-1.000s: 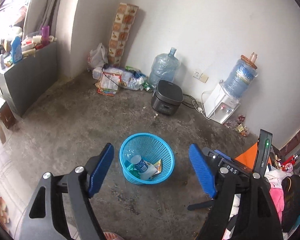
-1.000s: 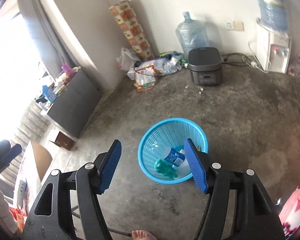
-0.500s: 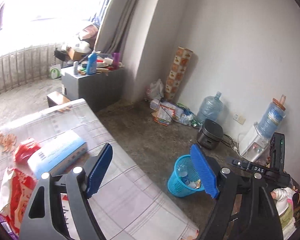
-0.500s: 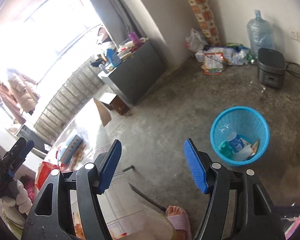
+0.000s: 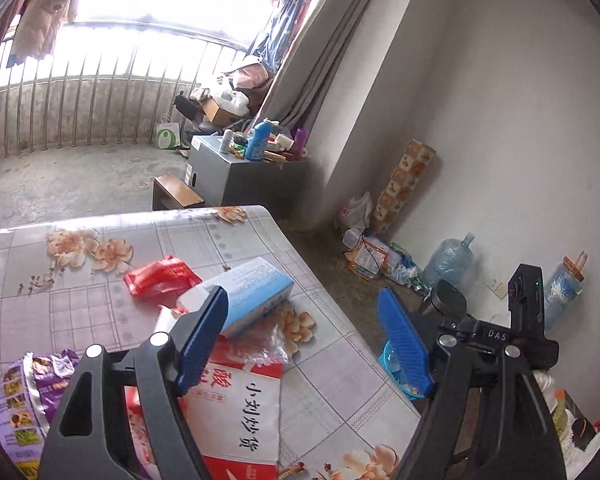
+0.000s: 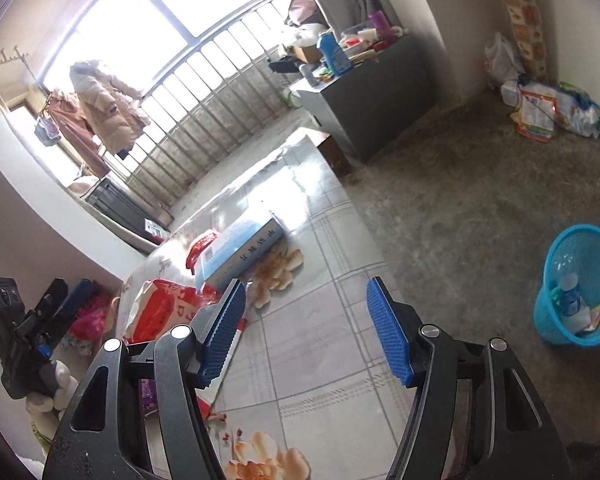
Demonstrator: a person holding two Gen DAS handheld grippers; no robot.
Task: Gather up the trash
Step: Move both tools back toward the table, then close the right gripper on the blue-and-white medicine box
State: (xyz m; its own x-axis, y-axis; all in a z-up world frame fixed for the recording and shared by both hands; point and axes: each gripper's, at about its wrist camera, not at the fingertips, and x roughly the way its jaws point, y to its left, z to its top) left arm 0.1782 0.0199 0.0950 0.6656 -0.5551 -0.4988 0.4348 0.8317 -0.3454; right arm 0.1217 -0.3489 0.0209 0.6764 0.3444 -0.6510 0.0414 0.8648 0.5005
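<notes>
Both grippers hang over a table (image 5: 100, 292) covered in a flowered, checked cloth, each with its jaws spread wide and nothing between them. From the left gripper (image 5: 304, 340), a blue-and-white box (image 5: 256, 292) lies at about eleven o'clock, with a red wrapper (image 5: 160, 278) just beside it at ten, a red-and-white bag (image 5: 240, 408) underneath at seven, and a purple packet (image 5: 20, 400) at eight near the table edge. From the right gripper (image 6: 306, 330), the same box (image 6: 236, 250) sits at eleven, and the blue basket (image 6: 576, 284) stands on the concrete floor at three o'clock, well apart from the table, already holding a bottle (image 6: 570, 300) and scraps.
</notes>
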